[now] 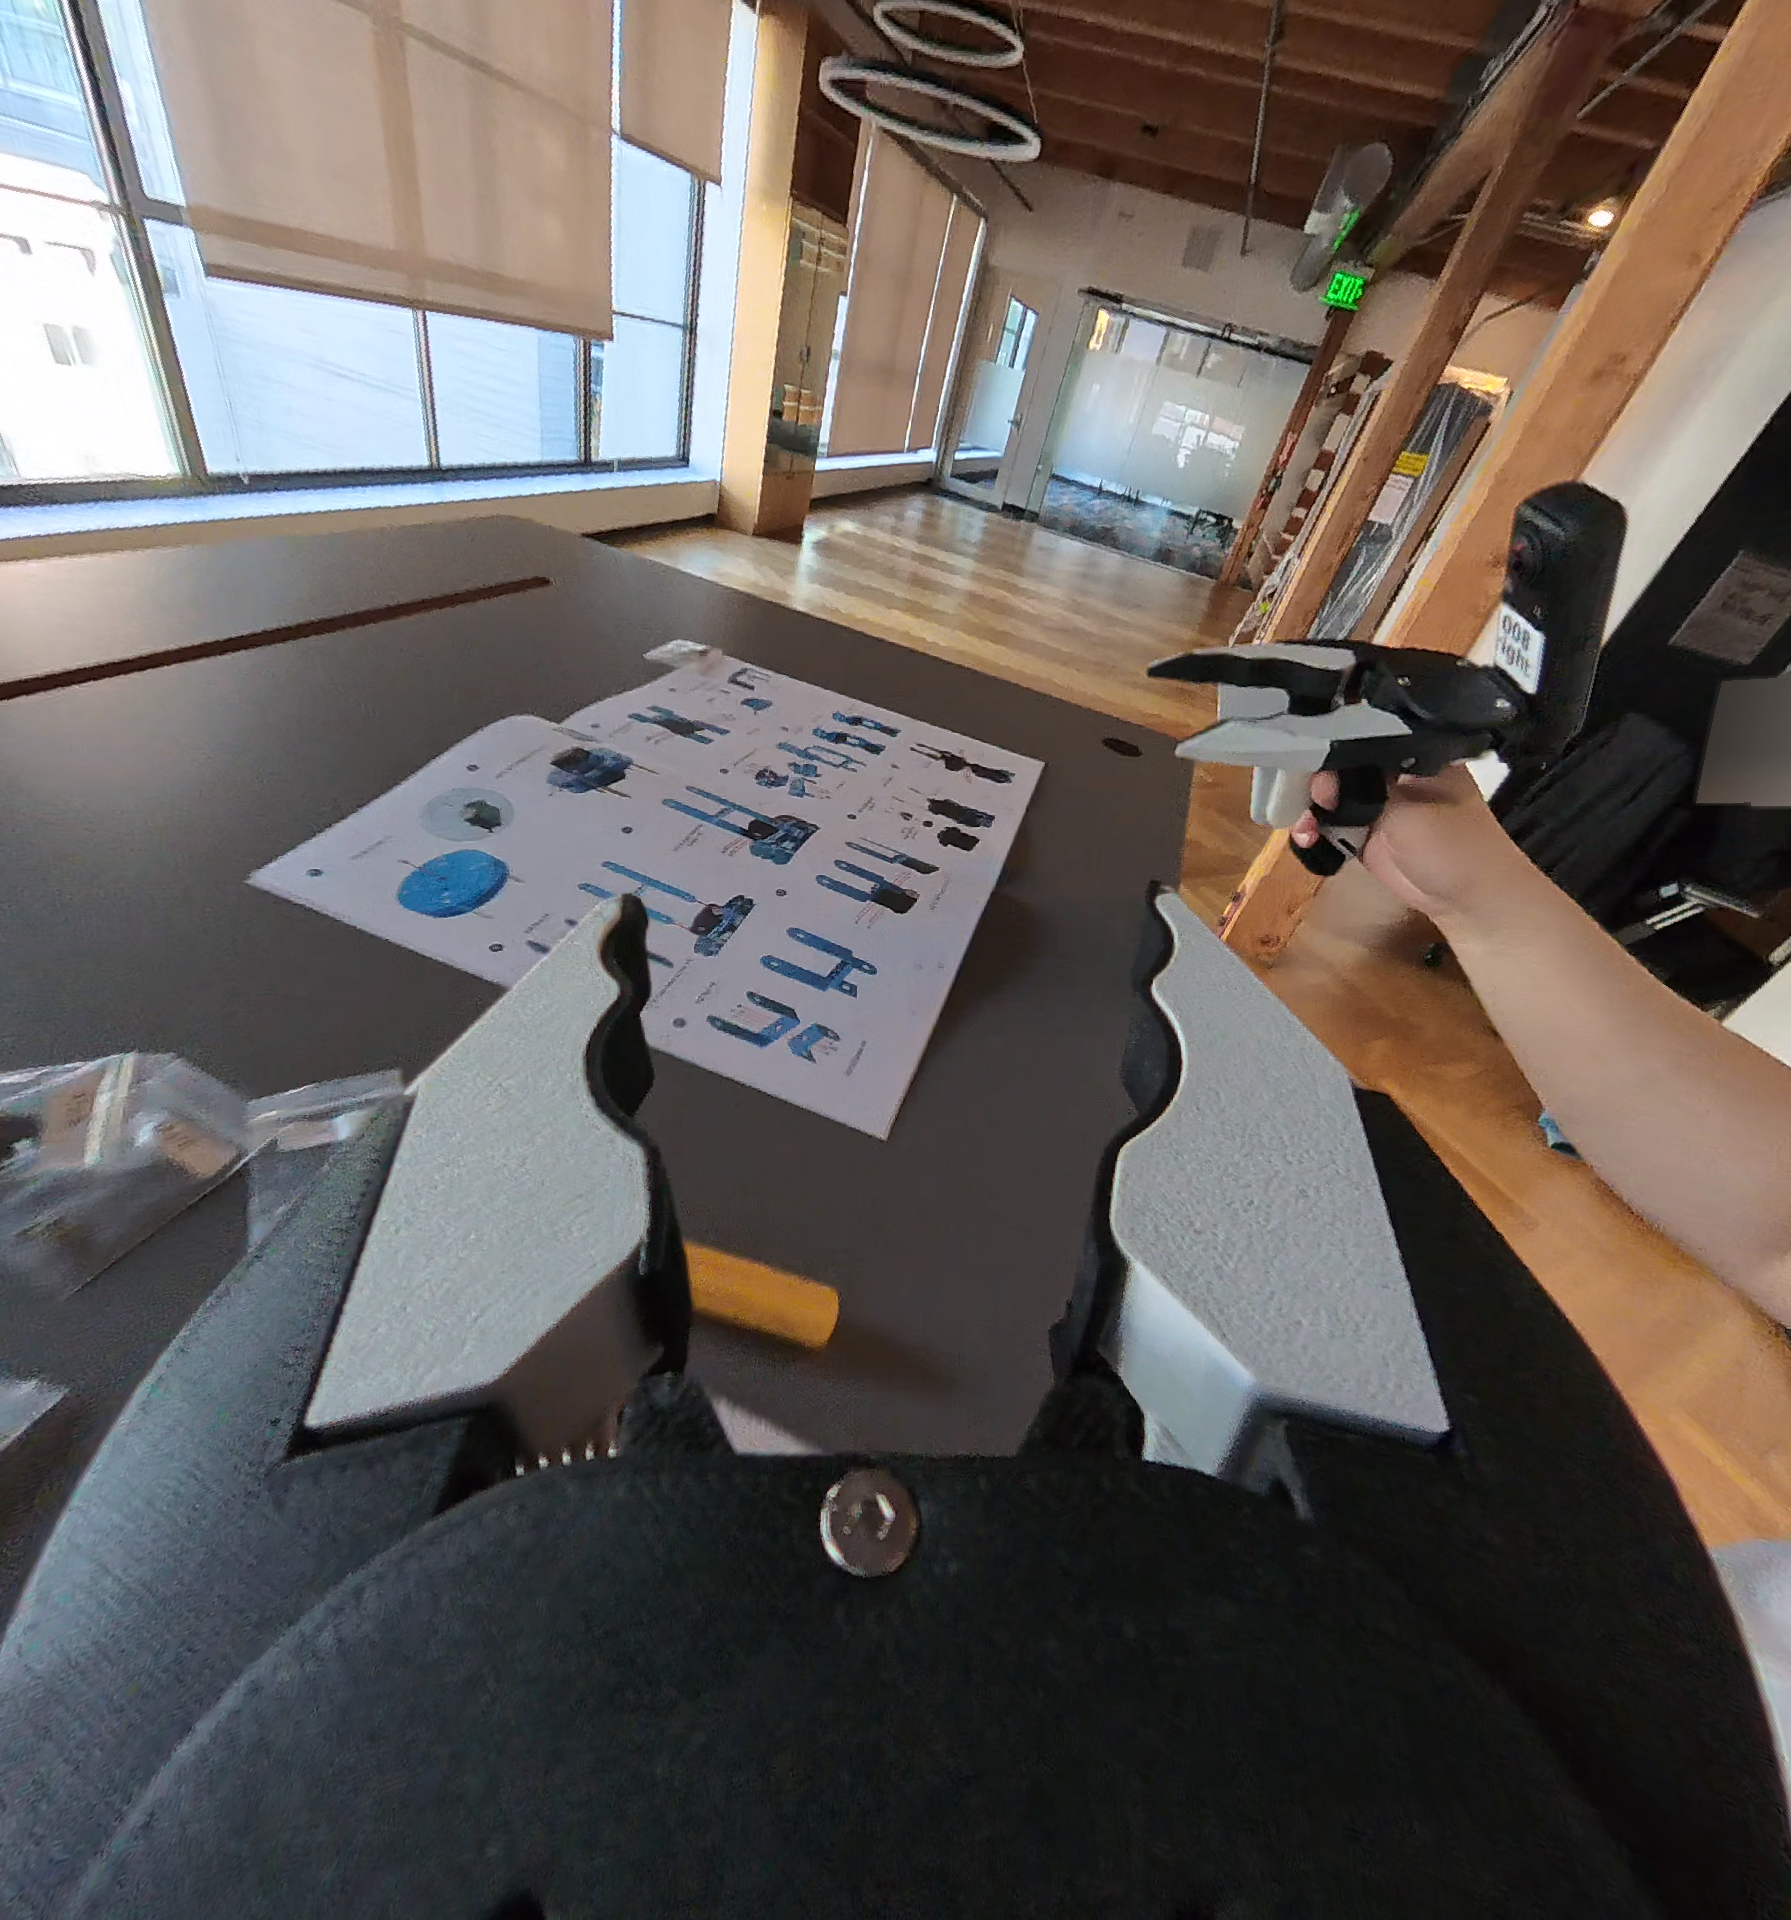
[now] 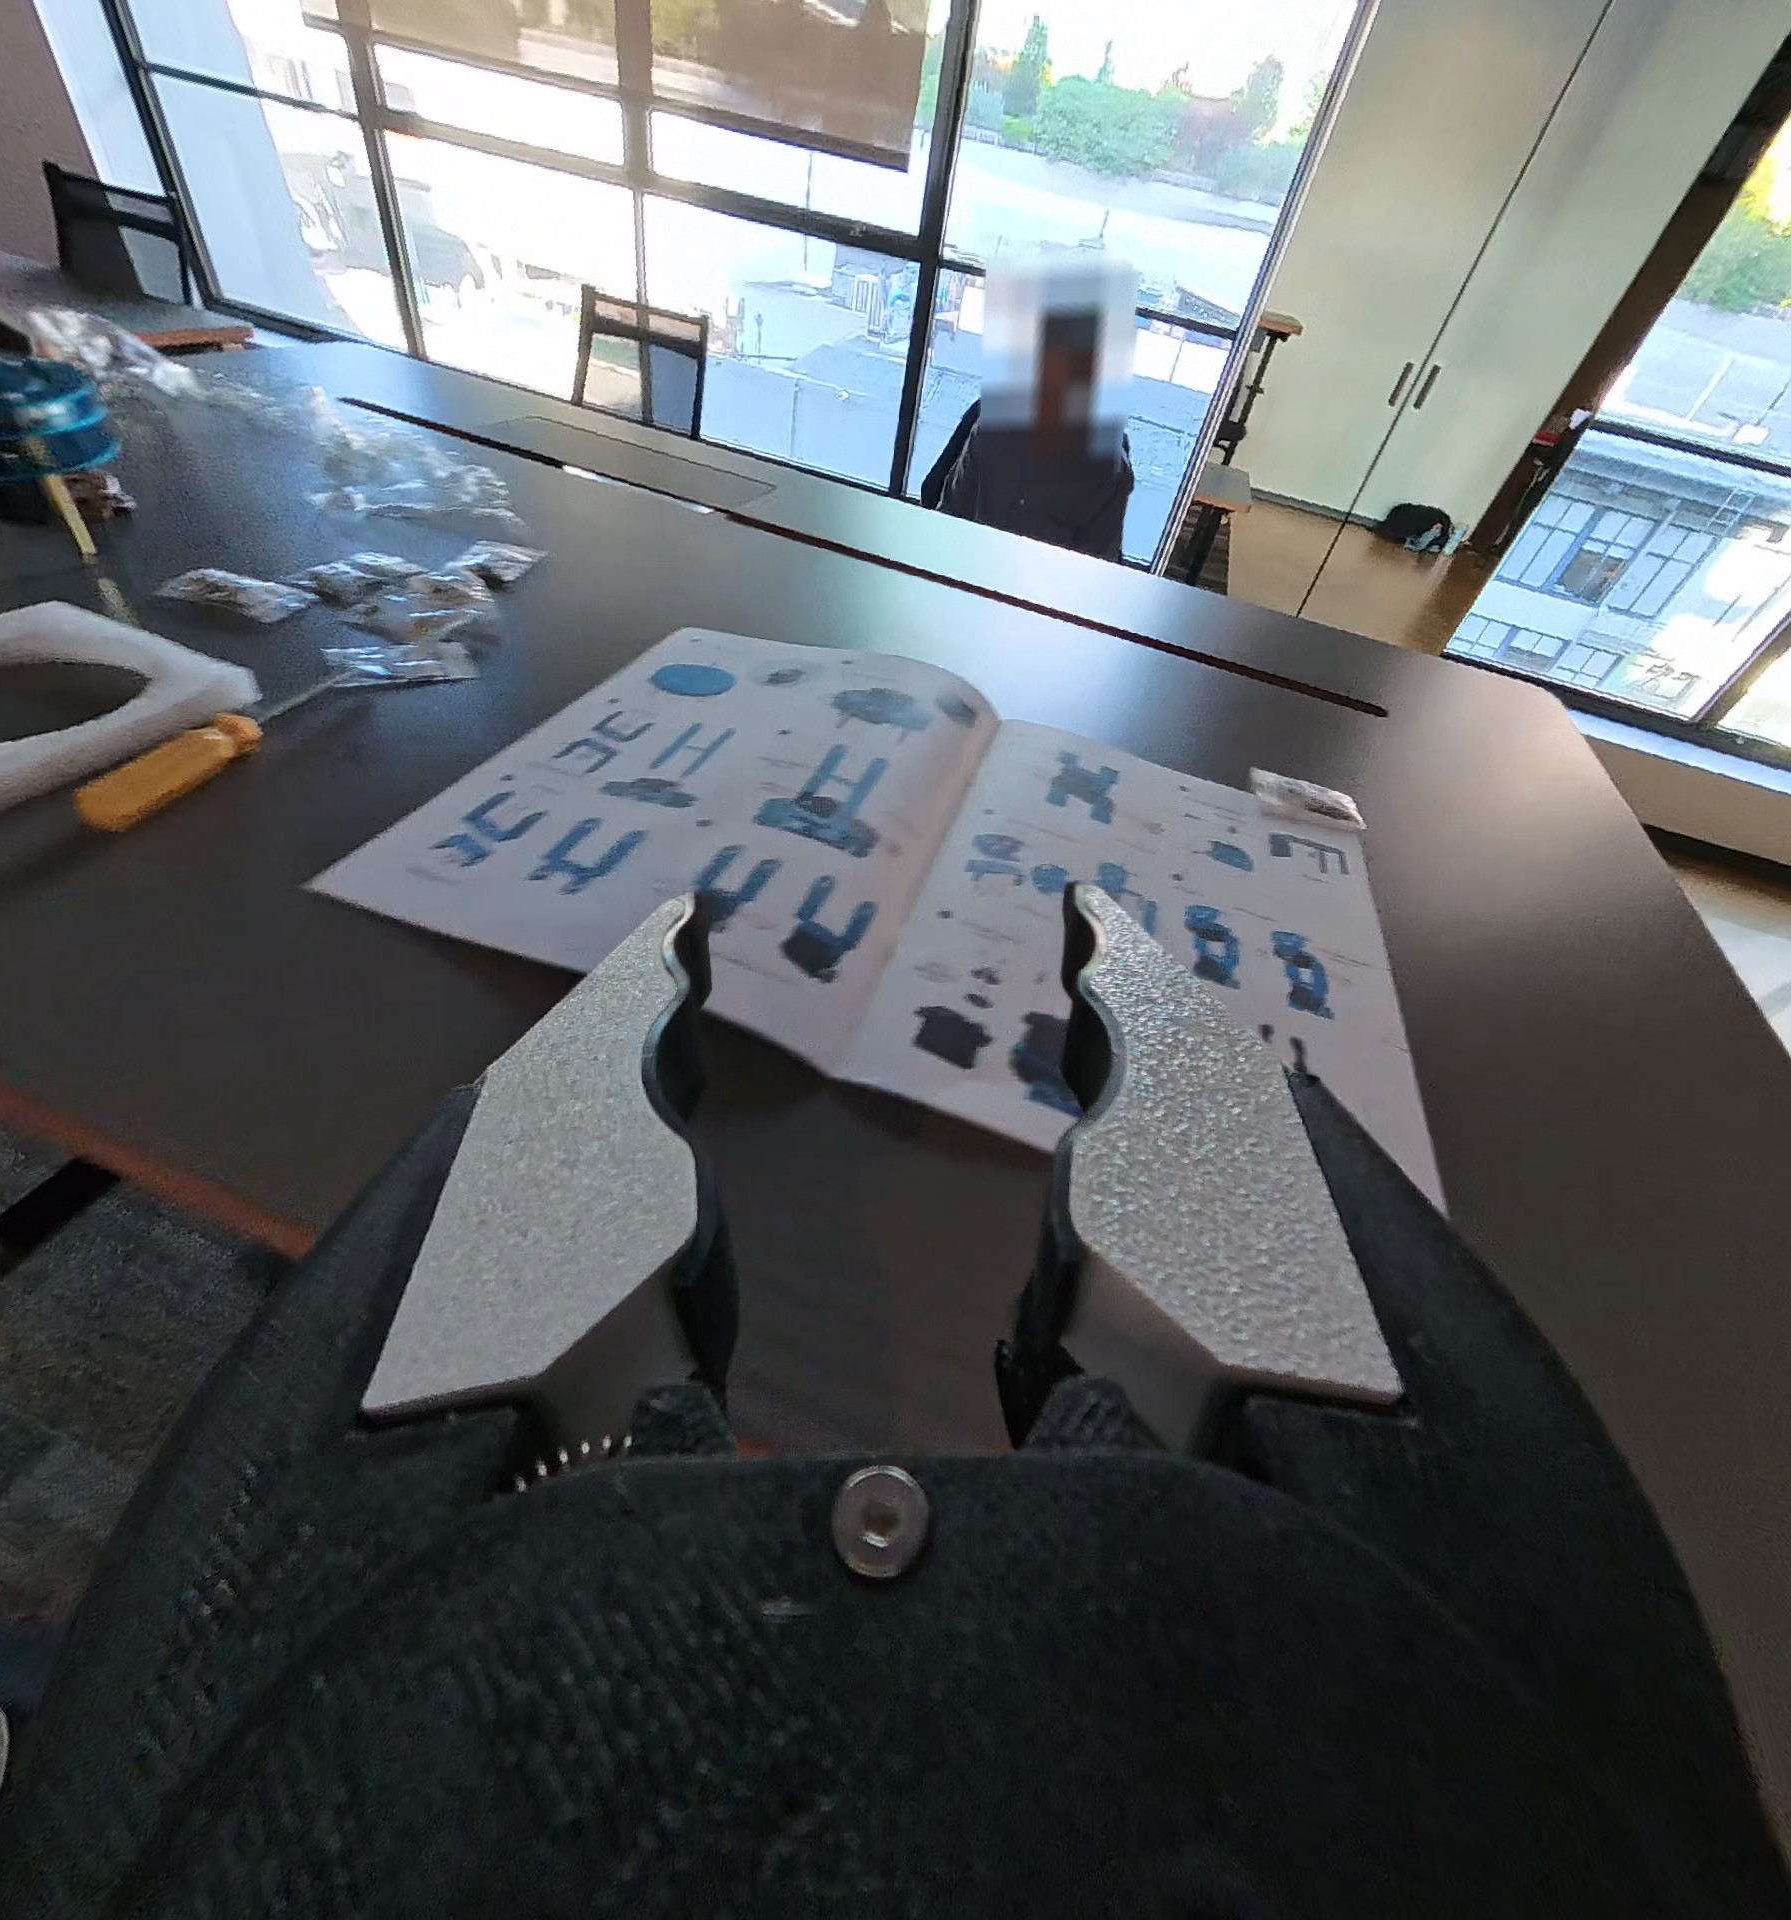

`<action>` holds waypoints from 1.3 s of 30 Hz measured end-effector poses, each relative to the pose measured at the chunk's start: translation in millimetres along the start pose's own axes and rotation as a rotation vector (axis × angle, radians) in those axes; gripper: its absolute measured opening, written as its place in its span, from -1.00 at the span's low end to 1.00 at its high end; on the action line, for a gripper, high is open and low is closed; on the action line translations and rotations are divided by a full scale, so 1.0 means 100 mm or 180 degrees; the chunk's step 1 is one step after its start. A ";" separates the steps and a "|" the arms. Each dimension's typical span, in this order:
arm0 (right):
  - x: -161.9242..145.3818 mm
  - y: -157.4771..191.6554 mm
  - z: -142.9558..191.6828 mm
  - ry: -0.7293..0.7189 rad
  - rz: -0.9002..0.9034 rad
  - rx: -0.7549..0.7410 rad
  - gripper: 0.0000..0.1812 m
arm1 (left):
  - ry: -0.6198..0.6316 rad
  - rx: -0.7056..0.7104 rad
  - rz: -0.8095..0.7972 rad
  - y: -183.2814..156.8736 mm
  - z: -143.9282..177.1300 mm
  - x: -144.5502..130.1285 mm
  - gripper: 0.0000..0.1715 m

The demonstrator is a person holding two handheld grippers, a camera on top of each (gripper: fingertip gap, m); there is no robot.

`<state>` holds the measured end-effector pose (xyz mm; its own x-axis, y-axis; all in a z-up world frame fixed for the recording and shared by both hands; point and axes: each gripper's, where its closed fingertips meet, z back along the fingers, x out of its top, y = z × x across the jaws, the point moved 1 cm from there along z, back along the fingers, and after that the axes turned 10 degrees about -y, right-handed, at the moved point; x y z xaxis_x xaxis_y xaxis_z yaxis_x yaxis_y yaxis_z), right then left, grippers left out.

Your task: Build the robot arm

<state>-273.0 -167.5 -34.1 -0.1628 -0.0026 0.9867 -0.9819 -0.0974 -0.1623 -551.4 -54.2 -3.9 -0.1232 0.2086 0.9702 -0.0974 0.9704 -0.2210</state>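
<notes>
An open booklet (image 1: pixel 725 862) with blue part drawings lies flat on the dark table (image 1: pixel 143 831); it also shows in the right wrist view (image 2: pixel 870 852). My left gripper (image 1: pixel 896 914) is open and empty, held above the table just short of the booklet. An orange tool handle (image 1: pixel 761 1294) lies under it, between the fingers. My right gripper (image 2: pixel 880 914) is open and empty, hovering over the booklet's near edge. In the left wrist view the right gripper (image 1: pixel 1197 701) is held in a hand off the table's right side. A small clear bag (image 2: pixel 1304 798) rests on the booklet's far right corner.
Several clear bags of small parts (image 2: pixel 392 603) lie at the left, also in the left wrist view (image 1: pixel 91 1143). A white foam frame (image 2: pixel 49 707) and the orange handle (image 2: pixel 164 774) lie near them. A blue round part (image 2: pixel 18 421) stands far left. A person (image 2: pixel 1036 468) sits beyond the table.
</notes>
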 end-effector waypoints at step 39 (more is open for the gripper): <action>-0.65 -1.63 -2.34 -0.0091 0.0646 0.1197 -0.49 | -0.0139 0.2168 -0.0900 1.85 -1.25 0.32 -0.12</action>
<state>-125.4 81.3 -74.8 -0.3413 -0.0861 0.9360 -0.8258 -0.4483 -0.3423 -450.0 147.1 -1.4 -0.0404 -0.0573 0.9975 -0.7210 0.6929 0.0106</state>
